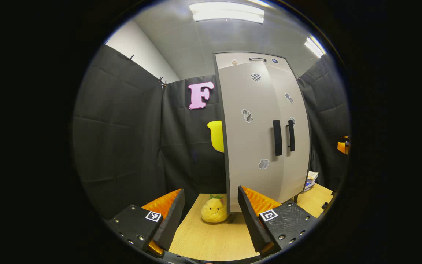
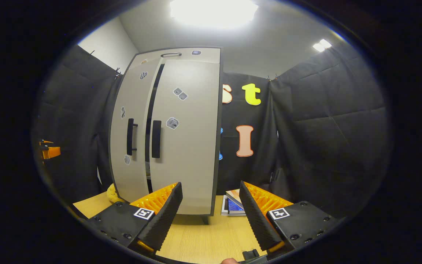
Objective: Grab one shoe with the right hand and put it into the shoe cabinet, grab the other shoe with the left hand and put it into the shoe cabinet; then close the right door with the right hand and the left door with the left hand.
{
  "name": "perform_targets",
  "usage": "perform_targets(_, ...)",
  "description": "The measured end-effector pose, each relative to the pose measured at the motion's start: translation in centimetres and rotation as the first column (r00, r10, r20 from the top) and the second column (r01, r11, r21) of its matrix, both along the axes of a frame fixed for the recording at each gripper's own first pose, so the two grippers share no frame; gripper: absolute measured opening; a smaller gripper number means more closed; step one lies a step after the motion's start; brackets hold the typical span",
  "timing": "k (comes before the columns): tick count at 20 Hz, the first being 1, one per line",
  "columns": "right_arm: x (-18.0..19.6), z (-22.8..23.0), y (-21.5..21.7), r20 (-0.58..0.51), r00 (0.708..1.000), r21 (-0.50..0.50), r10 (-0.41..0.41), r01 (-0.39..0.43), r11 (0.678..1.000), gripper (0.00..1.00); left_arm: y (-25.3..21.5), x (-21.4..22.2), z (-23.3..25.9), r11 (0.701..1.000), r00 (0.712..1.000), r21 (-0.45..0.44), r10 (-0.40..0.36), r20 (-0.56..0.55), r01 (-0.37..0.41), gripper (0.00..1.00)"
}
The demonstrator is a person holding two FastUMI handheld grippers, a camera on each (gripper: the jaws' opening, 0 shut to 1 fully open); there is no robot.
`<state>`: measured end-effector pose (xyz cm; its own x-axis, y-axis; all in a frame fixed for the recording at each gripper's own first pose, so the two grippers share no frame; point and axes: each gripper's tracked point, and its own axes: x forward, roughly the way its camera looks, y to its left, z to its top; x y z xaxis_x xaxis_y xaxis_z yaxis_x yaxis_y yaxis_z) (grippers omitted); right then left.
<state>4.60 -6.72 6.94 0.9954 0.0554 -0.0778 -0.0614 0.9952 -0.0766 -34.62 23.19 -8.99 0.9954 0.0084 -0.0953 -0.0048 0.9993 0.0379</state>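
**Both grippers held back from the shoe cabinet, doors nearly shut**

Nearest in the left gripper view, the left gripper (image 1: pixel 211 216) hangs over the wooden table (image 1: pixel 214 242) with its two fingers spread wide and nothing between them. Just past the fingertips a small yellow plush toy (image 1: pixel 214 209) with a smiling face sits on the tabletop, right at the cabinet's near left corner.

In the right gripper view, the right gripper (image 2: pixel 211 214) is likewise spread wide and empty above the same table (image 2: pixel 200 240). Between and just beyond its fingers lies a small stack of books (image 2: pixel 233 205), flat on the table beside the cabinet's right side.

Farther back stands the shoe cabinet (image 1: pixel 266 132), tall and pale grey with a dark edge, resting on the table. Its left door (image 1: pixel 249 146) and right door (image 2: pixel 185 146) each carry a black vertical handle near the middle seam and a few small stickers. From the right gripper view a dark narrow gap (image 2: pixel 148 121) runs down between the two doors, so they are not fully flush; the left door stands slightly out. The shoes are not to be made out through that gap; I cannot tell where they lie.

On the cabinet's top edge sits a small dark handle (image 1: pixel 257 59). Behind everything hangs the black cloth wall (image 1: pixel 123 139), and ceiling lights (image 1: pixel 227 13) glare overhead.
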Motion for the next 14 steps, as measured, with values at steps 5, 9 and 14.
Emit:
perform_targets(5, -0.6, 0.8, -0.6, 0.020, 1.000, -0.002, -0.005, 0.006, 1.000, 0.98, 1.4, -1.2, -0.2, 1.000, 1.000, 0.009, 0.023, -0.003, -0.023, 0.78)
perform_targets(9, -1.0, 1.2, -1.0, 0.037, 0.999, -0.009, -0.010, 0.010, 1.000, 0.98, 1.9, -1.4, 0.1, 1.000, 1.000, 0.009, 0.030, -0.001, -0.030, 0.78)
perform_targets(14, -1.3, 1.4, -1.2, 0.035, 0.999, -0.008, -0.011, 0.011, 1.000, 0.98, 2.3, -1.8, 0.2, 0.999, 0.999, 0.017, 0.033, 0.002, -0.033, 0.78)
